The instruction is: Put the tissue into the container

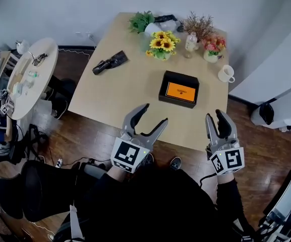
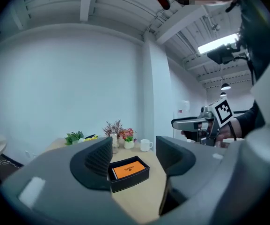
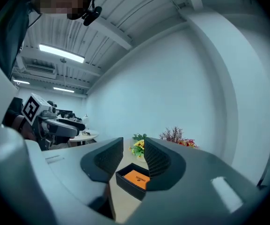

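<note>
A black open box (image 1: 179, 88) sits on the wooden table (image 1: 120, 95) with a flat orange packet (image 1: 180, 91) lying in it. My left gripper (image 1: 154, 114) hovers over the table's near edge, left of the box, its jaws wide apart and empty. My right gripper (image 1: 214, 116) hangs at the near right edge with only a narrow gap between its jaws, also empty. The left gripper view frames the box (image 2: 129, 171) between its jaws, as does the right gripper view, where the box (image 3: 135, 179) lies just beyond them. Neither gripper touches the box.
Behind the box stand sunflowers (image 1: 161, 44), a clear bottle (image 1: 190, 42), pink flowers (image 1: 213, 48), a dried bouquet (image 1: 198, 24) and a green plant (image 1: 141, 20). A white mug (image 1: 226, 74) is at the right edge, a black object (image 1: 110, 63) at the left. A round side table (image 1: 29, 74) stands further left.
</note>
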Demonstrator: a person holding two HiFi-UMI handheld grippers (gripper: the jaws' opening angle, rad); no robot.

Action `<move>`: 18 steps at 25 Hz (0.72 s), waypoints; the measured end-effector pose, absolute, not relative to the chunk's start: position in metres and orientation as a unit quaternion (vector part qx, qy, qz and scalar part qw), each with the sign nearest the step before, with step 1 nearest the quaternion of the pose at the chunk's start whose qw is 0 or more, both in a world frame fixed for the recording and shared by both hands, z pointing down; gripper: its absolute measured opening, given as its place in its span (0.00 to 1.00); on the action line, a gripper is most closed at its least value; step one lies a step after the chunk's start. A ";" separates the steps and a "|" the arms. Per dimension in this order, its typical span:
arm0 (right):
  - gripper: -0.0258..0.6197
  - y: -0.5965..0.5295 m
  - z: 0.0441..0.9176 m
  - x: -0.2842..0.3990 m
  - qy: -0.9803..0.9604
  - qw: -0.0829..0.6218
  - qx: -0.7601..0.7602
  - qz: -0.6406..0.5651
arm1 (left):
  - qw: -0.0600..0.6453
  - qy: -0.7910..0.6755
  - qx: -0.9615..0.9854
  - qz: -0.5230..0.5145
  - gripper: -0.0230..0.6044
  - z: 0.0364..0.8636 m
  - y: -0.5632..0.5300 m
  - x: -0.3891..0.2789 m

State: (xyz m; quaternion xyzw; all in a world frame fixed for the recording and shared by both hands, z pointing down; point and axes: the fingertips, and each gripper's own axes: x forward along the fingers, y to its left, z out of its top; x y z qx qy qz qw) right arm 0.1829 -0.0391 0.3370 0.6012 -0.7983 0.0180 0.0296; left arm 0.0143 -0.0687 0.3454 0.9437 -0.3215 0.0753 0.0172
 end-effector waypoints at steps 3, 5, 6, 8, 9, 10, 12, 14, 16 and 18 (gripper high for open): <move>0.25 -0.024 0.329 0.183 -0.786 0.017 0.618 0.010 | 0.000 -0.340 0.939 0.052 0.48 0.333 -0.053 0.010; 0.25 -0.017 0.325 0.182 -0.782 0.013 0.623 0.005 | 0.007 -0.341 0.939 0.044 0.48 0.331 -0.043 0.010; 0.25 -0.015 0.323 0.182 -0.780 0.011 0.625 0.002 | 0.009 -0.338 0.940 0.044 0.48 0.331 -0.039 0.011; 0.25 -0.011 0.322 0.181 -0.779 0.009 0.627 0.000 | 0.007 -0.329 0.943 0.049 0.48 0.332 -0.032 0.012; 0.25 -0.010 0.321 0.181 -0.780 0.008 0.626 0.000 | 0.005 -0.325 0.944 0.052 0.48 0.333 -0.031 0.013; 0.25 -0.010 0.321 0.180 -0.780 0.008 0.625 0.000 | 0.004 -0.323 0.945 0.054 0.48 0.334 -0.030 0.013; 0.25 -0.009 0.320 0.180 -0.781 0.009 0.625 -0.003 | 0.005 -0.324 0.944 0.057 0.48 0.336 -0.030 0.013; 0.25 -0.008 0.319 0.180 -0.781 0.009 0.625 -0.003 | 0.008 -0.323 0.944 0.062 0.48 0.338 -0.028 0.013; 0.25 -0.006 0.318 0.179 -0.781 0.010 0.624 -0.003 | 0.010 -0.321 0.945 0.064 0.48 0.340 -0.026 0.013; 0.25 -0.006 0.319 0.177 -0.782 0.012 0.623 -0.003 | 0.013 -0.320 0.945 0.066 0.48 0.343 -0.027 0.013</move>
